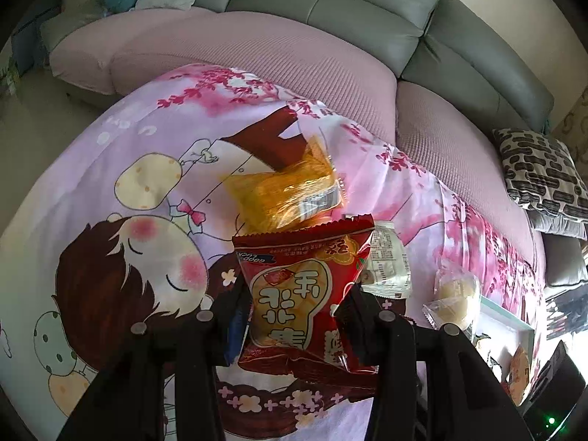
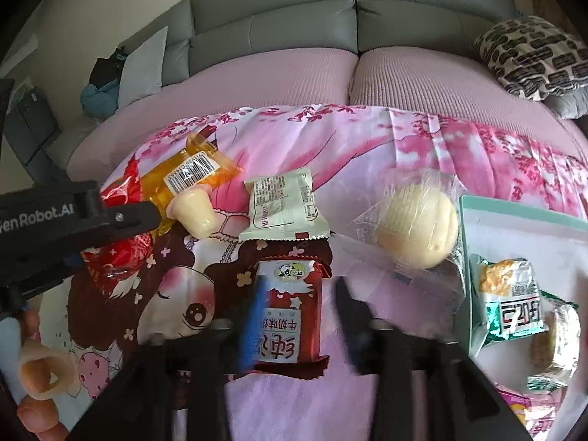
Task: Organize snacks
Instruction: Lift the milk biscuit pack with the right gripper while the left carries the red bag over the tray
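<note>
My left gripper (image 1: 294, 312) is shut on a red snack packet (image 1: 301, 294) with yellow lettering, held above the pink cartoon cloth (image 1: 128, 191). The same packet (image 2: 121, 220) and the left gripper's arm show at the left of the right wrist view. My right gripper (image 2: 297, 305) is open around a dark red milk-candy packet (image 2: 290, 316) lying on the cloth; its fingers stand apart from the packet's sides. An orange transparent packet (image 1: 283, 194) (image 2: 183, 180), a white packet (image 2: 283, 205) (image 1: 386, 264) and a wrapped pale bun (image 2: 415, 224) (image 1: 455, 297) lie on the cloth.
A white tray with a teal rim (image 2: 522, 220) at the right holds a green-white packet (image 2: 511, 301) and a wrapped cookie (image 2: 555, 341). A small jelly cup (image 2: 194, 213) lies by the orange packet. A sofa (image 2: 330, 22) with a patterned cushion (image 2: 533, 55) stands behind.
</note>
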Tool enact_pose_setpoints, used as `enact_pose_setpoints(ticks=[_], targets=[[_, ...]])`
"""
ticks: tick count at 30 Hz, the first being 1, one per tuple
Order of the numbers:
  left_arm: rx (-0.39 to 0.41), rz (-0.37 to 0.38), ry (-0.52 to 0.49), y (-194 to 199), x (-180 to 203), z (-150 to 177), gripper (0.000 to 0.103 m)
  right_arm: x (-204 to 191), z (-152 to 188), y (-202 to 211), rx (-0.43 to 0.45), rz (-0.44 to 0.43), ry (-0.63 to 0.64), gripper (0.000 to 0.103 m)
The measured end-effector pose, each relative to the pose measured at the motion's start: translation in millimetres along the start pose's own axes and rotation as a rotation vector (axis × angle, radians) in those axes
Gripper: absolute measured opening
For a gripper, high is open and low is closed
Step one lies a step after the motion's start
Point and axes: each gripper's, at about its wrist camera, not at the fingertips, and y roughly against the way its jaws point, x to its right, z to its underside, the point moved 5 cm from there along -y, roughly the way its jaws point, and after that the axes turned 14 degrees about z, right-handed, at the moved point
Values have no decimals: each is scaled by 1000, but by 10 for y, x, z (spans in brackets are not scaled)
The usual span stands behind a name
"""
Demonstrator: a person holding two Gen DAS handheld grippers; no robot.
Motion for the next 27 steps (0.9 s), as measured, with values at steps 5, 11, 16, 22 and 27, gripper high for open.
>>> enact_pose_setpoints(ticks=[5, 11, 16, 22, 27], targets=[[-1, 6, 23, -5, -70, 6, 47, -91, 34, -62, -10, 0, 31, 61], [-15, 3, 34, -51, -107, 19, 47, -243, 130, -180, -9, 67, 127, 57], [-18, 2, 35, -51, -109, 17, 47, -245, 108, -119, -3, 53, 118, 42], [-1, 5, 29, 5, -95, -17, 47, -150, 28, 70, 34, 35, 85, 42], [35, 1, 25, 144, -92, -74, 47, -52, -24, 257, 55, 24, 34, 42]])
